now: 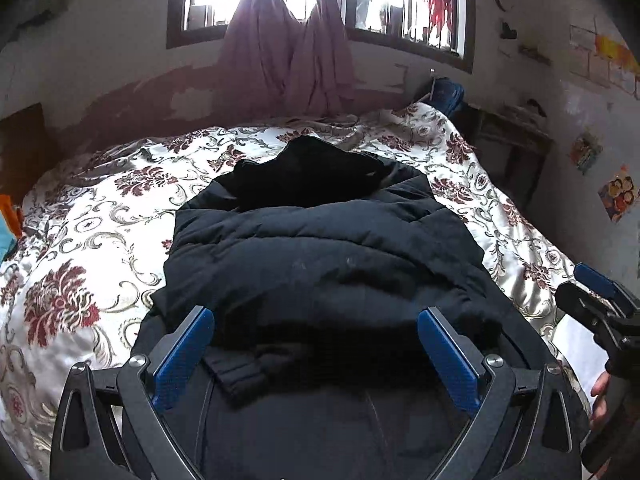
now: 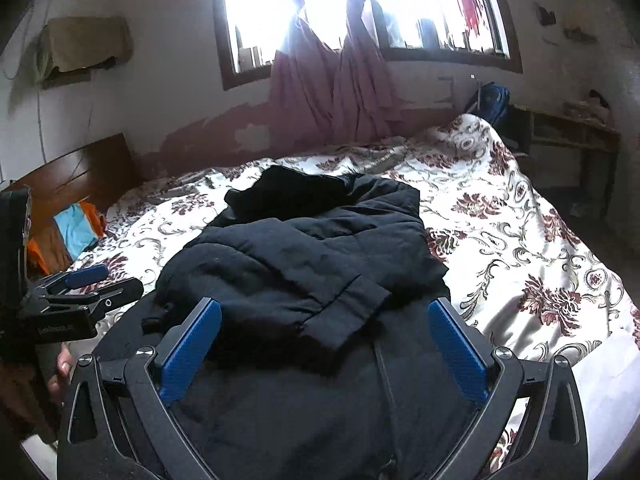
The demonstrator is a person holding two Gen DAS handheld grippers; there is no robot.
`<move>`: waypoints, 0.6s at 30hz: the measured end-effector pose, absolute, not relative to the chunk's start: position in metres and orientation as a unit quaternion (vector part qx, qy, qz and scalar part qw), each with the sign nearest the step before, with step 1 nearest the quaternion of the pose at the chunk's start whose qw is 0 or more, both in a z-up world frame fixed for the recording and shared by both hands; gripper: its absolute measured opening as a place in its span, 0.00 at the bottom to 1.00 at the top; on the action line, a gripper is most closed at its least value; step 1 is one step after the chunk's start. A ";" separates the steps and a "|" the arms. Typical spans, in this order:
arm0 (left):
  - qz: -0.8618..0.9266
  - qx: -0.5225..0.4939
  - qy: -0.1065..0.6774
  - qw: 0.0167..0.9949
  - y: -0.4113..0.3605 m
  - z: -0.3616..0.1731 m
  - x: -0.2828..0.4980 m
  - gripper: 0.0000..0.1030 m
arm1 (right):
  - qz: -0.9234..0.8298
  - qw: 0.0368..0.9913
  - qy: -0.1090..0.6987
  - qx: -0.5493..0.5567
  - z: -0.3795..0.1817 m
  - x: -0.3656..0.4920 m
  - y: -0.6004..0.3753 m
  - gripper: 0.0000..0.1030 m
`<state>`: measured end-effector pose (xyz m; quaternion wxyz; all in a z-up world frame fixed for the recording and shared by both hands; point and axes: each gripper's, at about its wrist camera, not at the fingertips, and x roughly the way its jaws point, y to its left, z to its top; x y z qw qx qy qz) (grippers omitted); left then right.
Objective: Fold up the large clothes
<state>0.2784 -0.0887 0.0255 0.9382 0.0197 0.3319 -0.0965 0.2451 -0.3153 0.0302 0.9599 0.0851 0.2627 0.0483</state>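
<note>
dark padded jacket (image 1: 320,264) frame centre on floral bedspread (image 1: 80,248); left gripper (image 1: 316,320) and right gripper (image 2: 324,312) both wide, holding nothing.

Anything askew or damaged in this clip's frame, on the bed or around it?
The jacket lies bunched on the bedspread, a sleeve cuff poking out near the left gripper. The wall below the window shows patchy, peeled paint. Both grippers' jaws are open, the right gripper holding nothing.

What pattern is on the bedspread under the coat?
The bedspread is white satin with dark red flowers and grey-gold scrolls, clearest in the right wrist view.
</note>
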 end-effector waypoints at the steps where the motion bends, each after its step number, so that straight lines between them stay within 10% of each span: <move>1: -0.097 0.017 0.328 0.939 -0.086 0.025 0.273 1.00 | 0.053 0.962 0.255 0.083 0.031 0.237 -0.314 0.98; 18: -0.052 0.020 0.307 0.950 -0.055 0.044 0.131 1.00 | 0.089 0.954 0.285 0.022 0.047 0.115 -0.288 0.98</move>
